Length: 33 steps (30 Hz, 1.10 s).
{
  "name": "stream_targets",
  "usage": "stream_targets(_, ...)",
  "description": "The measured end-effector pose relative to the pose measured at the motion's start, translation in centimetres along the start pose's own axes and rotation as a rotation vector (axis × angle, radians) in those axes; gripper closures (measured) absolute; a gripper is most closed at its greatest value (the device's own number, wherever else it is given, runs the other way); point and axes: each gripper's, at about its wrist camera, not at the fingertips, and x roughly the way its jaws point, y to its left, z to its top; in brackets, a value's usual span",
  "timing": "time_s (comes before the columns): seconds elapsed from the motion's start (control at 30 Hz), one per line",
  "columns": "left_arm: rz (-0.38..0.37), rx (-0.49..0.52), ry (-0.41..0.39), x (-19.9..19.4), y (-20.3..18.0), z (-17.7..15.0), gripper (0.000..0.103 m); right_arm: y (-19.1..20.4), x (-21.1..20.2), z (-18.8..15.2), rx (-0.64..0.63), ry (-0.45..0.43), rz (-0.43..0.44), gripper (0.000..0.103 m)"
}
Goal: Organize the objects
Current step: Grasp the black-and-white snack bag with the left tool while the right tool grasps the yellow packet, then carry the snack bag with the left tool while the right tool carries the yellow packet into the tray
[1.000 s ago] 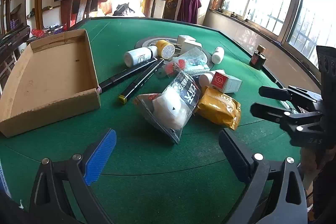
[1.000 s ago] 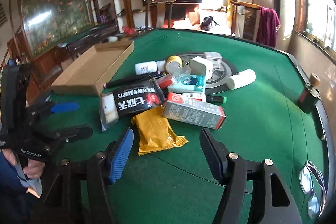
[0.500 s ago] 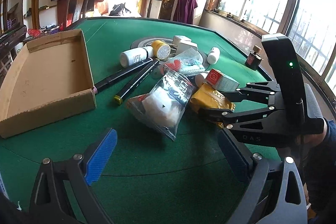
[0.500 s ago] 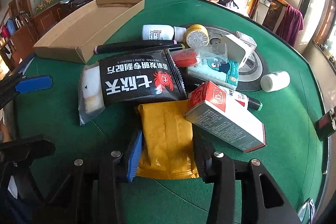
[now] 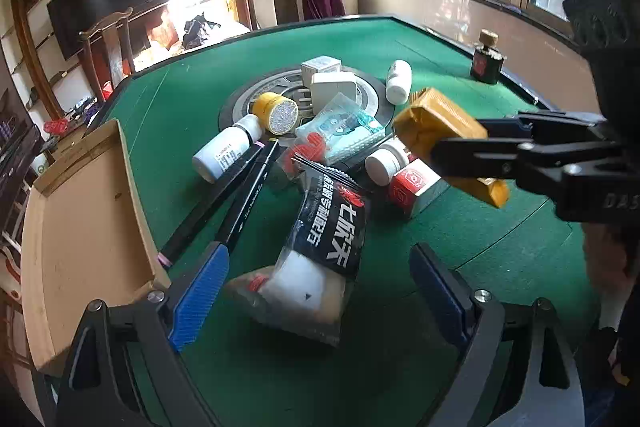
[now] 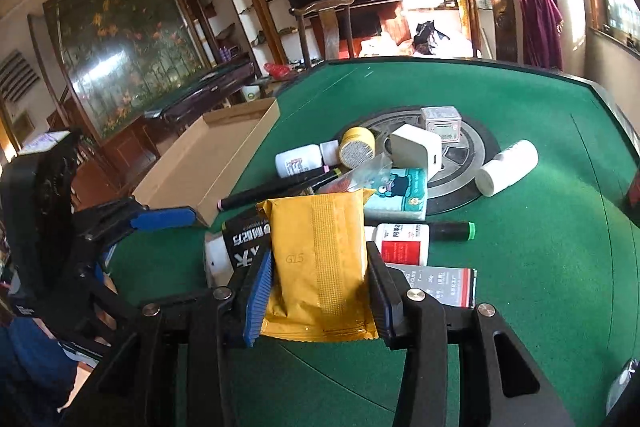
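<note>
My right gripper (image 6: 318, 291) is shut on a yellow foil packet (image 6: 320, 263) and holds it above the green table; the packet (image 5: 436, 131) and right gripper (image 5: 460, 147) also show at the right of the left wrist view. My left gripper (image 5: 320, 291) is open, its jaws on either side of a black and clear snack bag (image 5: 320, 251) lying on the felt. An open cardboard box (image 5: 80, 227) sits at the left, also seen in the right wrist view (image 6: 212, 163).
A pile lies mid-table: two black markers (image 5: 232, 203), white bottles (image 5: 224, 155), a yellow-lidded jar (image 5: 276, 111), a red and white carton (image 5: 412, 187), a teal tissue pack (image 5: 344, 135), white boxes (image 5: 332, 87). A dark bottle (image 5: 486, 59) stands by the far right edge.
My right gripper has closed on the yellow packet and lifted it off the table. My left gripper has moved forward to straddle the snack bag.
</note>
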Motion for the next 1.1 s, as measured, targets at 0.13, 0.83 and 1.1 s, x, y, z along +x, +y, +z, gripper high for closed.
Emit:
stream_targets(0.13,0.031,0.027,0.066,2.6,-0.6,0.8,0.020,-0.4,0.1,0.5,0.030,-0.009,-0.022,0.056)
stream_targets(0.83,0.002,-0.212,-0.071,-3.2,2.9,-2.3,0.061,-0.2,0.7,0.3,0.012,0.005,-0.041,0.056)
stream_targets(1.1,0.104,-0.341,-0.134,-5.4,9.7,-2.9,0.061,-0.2,0.9,0.1,0.016,-0.003,-0.046,0.056)
